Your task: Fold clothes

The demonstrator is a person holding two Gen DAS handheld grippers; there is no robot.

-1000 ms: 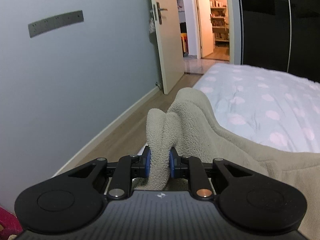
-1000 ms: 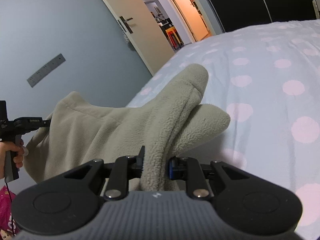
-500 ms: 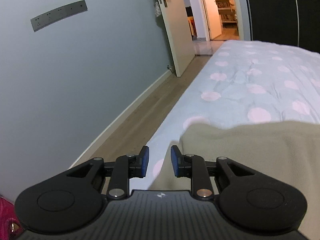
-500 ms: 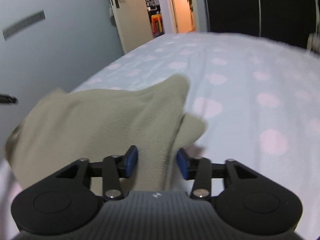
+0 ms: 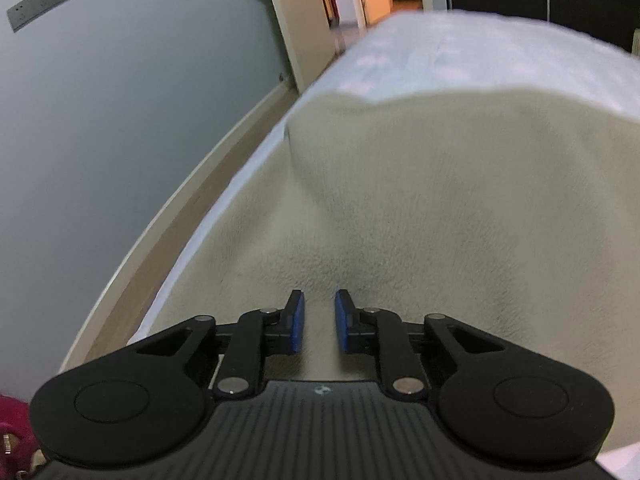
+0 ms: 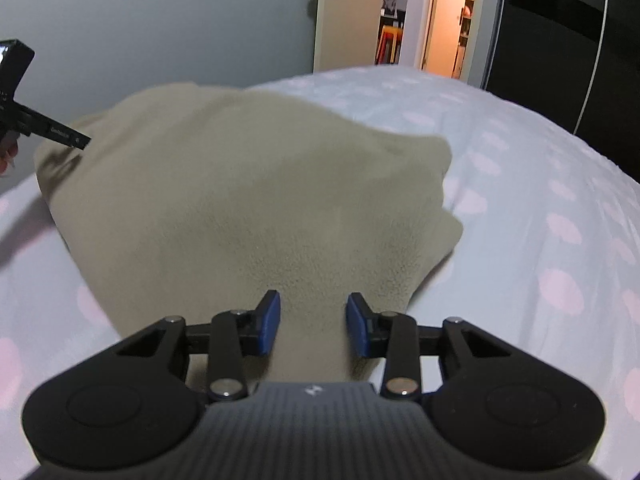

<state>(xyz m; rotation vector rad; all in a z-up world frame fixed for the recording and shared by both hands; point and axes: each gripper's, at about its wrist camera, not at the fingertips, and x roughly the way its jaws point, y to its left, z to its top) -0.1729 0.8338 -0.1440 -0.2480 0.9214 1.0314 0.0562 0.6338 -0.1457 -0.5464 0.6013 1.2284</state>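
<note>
Nearest in the left wrist view, the left gripper [image 5: 319,322] has its two blue-padded fingers parted by a narrow gap with nothing clamped between them; beige fleece shows through the gap, lying beneath the tips. Nearest in the right wrist view, the right gripper [image 6: 313,328] stands wider apart, its blue pads on either side of a strip of the same cloth without pressing on it.

There is one garment, a beige fleece garment [image 6: 248,208], spread over the bed [image 6: 540,200]. From the right it reads as a rounded heap with a loose flap at its right edge, lying towards the near left part of the bedcover. From the left [image 5: 440,208] it fills most of the frame, its left border running along the mattress edge and its far edge blurred.

Only the right view shows the other tool: the left gripper's black tip [image 6: 60,136] reaches the cloth's far left corner, with a bit of the person's hand [image 6: 6,156] at the frame edge. Only the left view shows the strip of wooden floor [image 5: 192,216] and the white skirting between bed and grey wall [image 5: 120,100], and a scrap of pink cloth [image 5: 12,420] at the near left corner.

Beyond the bed, both views show one open door [image 6: 352,12] to a lit room, and a dark wardrobe front [image 6: 560,40] on the right.
</note>
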